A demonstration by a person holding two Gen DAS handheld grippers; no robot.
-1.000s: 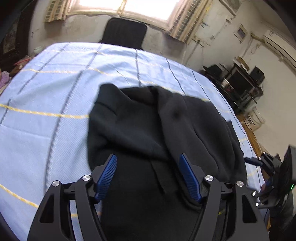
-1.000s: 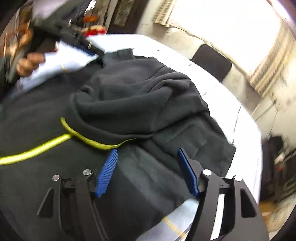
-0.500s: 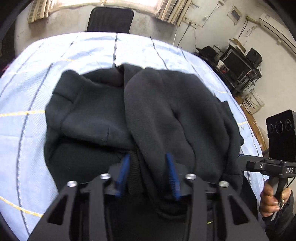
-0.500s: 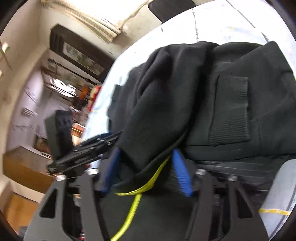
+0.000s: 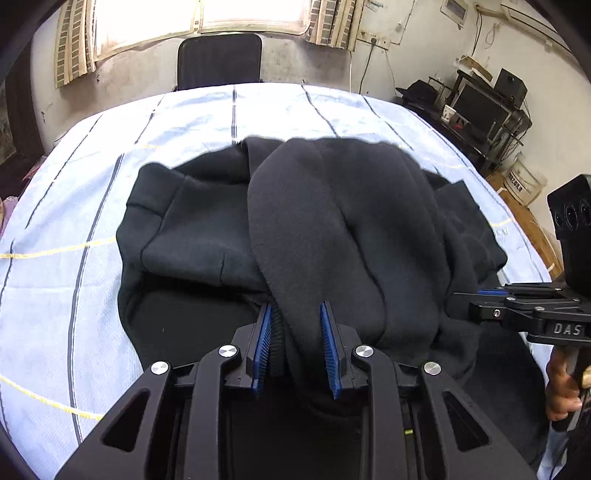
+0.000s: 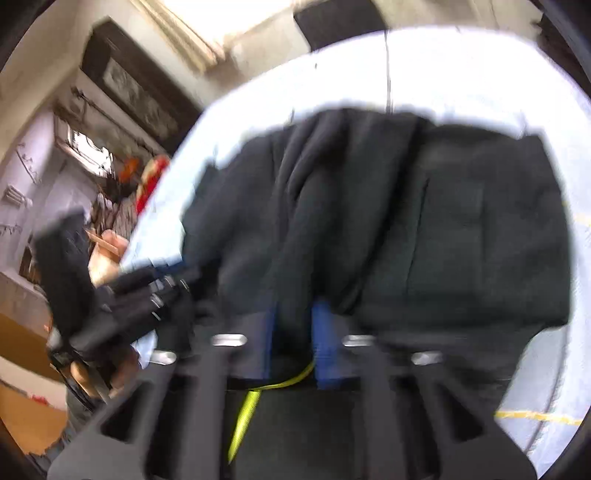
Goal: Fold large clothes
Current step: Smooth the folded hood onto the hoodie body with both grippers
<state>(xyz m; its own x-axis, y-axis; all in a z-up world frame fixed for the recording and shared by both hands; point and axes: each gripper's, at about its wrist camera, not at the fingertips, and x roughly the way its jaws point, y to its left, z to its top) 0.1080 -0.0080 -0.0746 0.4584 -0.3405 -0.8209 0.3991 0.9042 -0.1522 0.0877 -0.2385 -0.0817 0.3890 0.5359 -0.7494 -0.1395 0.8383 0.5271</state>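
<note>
A dark fleece garment [image 5: 332, 229] lies bunched ahead of the left hand-held gripper [image 5: 295, 347], one thick fold rising between its blue pads, ribbed cuff at far left.

A bright window [image 5: 199, 18] lights stained walls [image 5: 295, 62], with a black chair [image 5: 219, 61] below.

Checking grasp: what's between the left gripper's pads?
A bunched fold of the black garment fills the left gripper as its jaws close, clearest in the left wrist view.

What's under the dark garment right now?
The dark garment lies bunched on a blue striped sheet, which shows all around it. Whatever lies beneath its folds is covered.
</note>
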